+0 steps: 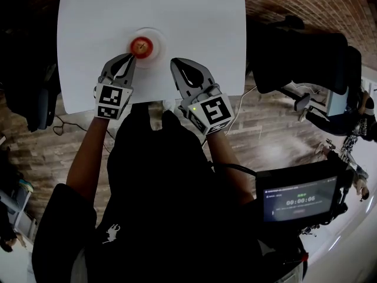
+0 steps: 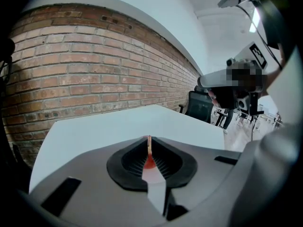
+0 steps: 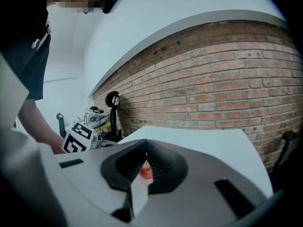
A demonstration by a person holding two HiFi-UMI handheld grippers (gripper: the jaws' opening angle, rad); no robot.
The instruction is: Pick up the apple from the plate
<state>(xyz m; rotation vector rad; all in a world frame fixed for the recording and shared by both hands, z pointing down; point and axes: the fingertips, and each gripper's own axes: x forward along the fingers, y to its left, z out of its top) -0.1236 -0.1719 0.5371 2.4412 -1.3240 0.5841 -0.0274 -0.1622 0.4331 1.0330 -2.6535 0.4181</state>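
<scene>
The apple (image 1: 141,46), red, is seen on a small white plate (image 1: 158,38) set near the middle of a plain white table (image 1: 194,16). It lies just ahead of the tip of the left claw (image 1: 131,58), which is held over the plate's near rim. It lies ahead and to the left of the right claw (image 1: 177,64), which is held a little farther off above the table. Whether the left claw touches the apple or the plate cannot be told.

Both claws are clenched with nothing gripped. In each gripper view the jaws are seen pressed together at their tips, and only a red sliver of the apple is glimpsed through the slit below them.

A brick wall (image 2: 94,79) is seen beyond the table's far edge, ahead of both claws. A wooden plank floor (image 1: 41,152) is shown around and below the table, behind the claws. Black office chairs (image 1: 306,58) are placed to the right of the right claw, well apart from it. A small dark screen (image 1: 300,199) is seen behind that claw, at the person's right side.
</scene>
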